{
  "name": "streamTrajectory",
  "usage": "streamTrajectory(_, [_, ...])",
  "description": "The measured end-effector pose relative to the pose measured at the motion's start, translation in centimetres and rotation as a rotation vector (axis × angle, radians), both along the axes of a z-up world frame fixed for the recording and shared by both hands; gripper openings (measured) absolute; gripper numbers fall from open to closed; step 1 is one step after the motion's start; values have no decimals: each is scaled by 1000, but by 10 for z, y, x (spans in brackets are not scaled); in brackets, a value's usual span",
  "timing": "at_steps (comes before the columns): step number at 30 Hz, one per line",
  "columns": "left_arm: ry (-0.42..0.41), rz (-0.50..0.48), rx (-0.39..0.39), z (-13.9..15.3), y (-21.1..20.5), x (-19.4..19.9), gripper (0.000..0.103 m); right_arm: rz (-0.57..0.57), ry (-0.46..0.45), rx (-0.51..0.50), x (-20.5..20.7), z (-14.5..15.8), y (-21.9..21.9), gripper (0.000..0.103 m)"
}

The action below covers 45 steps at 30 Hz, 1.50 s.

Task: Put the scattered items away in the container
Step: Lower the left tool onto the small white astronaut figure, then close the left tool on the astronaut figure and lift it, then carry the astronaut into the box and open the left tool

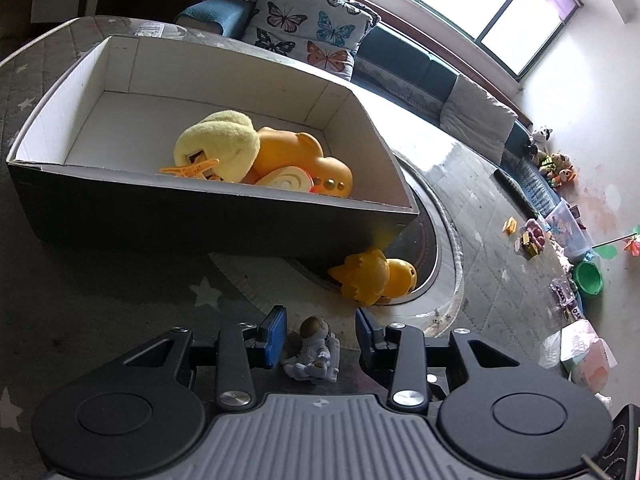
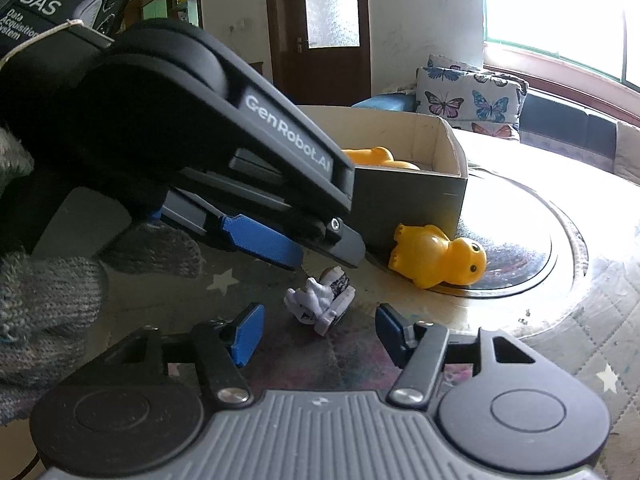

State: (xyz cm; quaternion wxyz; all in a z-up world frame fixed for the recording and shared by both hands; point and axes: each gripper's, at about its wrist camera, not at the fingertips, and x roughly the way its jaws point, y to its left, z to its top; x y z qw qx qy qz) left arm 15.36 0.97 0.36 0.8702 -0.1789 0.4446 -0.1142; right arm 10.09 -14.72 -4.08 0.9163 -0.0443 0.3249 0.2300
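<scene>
Left gripper spread wide | straddling astronaut figurine (untouched) | right gripper likewise agape

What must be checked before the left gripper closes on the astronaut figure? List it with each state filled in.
1. Left gripper open wide enough: ok, both blue pads stand clear of the astronaut figure.
2. Figure between the pads: ok in the left wrist view.
3. Pads low enough to grip the figure: cannot tell.
4. Right gripper out of the way: not ok, it is open and points at the same figure.
5. Room in the box: ok, bare floor shows behind the toys in it.
6. Yellow duck clear of the grasp: ok, it lies apart, beside the box.
</scene>
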Motion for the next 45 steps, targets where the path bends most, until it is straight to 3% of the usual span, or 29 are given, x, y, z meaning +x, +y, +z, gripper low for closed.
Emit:
streamTrajectory(19, [44,-20,-10,-14,-3,11,40,13,19,10,4,-4,4,40])
streamTrajectory(22, [49,-29,-20,-16,-4,12,36,16,17,9,4,-4,4,31])
streamTrajectory(28, [48,-29,-29,-19,0,10,26,8,17,8,5,-4,2,25])
streamTrajectory(32, [41,-21,-38,-19,4,7,25,10,14,8,4,-4,2,22])
streamTrajectory(39, [2,2,-59,-5,14,-1,25,34,-26,3,-2,6,7,20])
streamTrajectory(45, [-79,28,-81,24,25,-3,25,67,-106,-3,0,31,14,20])
